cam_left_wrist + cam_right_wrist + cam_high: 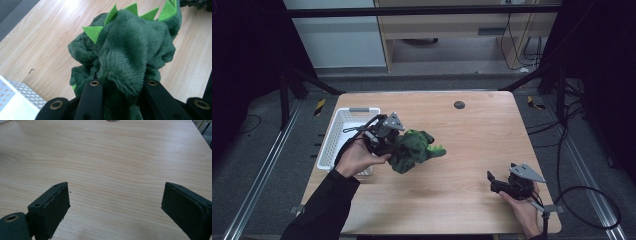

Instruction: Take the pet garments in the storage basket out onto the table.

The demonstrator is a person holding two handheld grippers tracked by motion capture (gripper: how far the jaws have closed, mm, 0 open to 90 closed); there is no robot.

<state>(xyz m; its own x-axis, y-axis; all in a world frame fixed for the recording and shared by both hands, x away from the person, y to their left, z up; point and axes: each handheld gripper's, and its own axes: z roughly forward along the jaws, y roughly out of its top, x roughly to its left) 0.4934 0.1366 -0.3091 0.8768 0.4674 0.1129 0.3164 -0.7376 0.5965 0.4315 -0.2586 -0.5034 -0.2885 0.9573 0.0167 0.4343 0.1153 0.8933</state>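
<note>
A dark green plush dinosaur with light green felt spikes hangs just above the wooden table, left of centre. My left gripper is shut on one end of the plush toy, whose fabric bulges between the two black jaws. My right gripper rests low near the table's front right corner, held by a hand. In the right gripper view its jaws stand wide apart with bare wood between them, so the right gripper is open.
A white perforated basket stands at the table's left edge, right behind my left hand; its corner shows in the left gripper view. A dark round hole cover sits near the far edge. Cables trail on the floor at the right.
</note>
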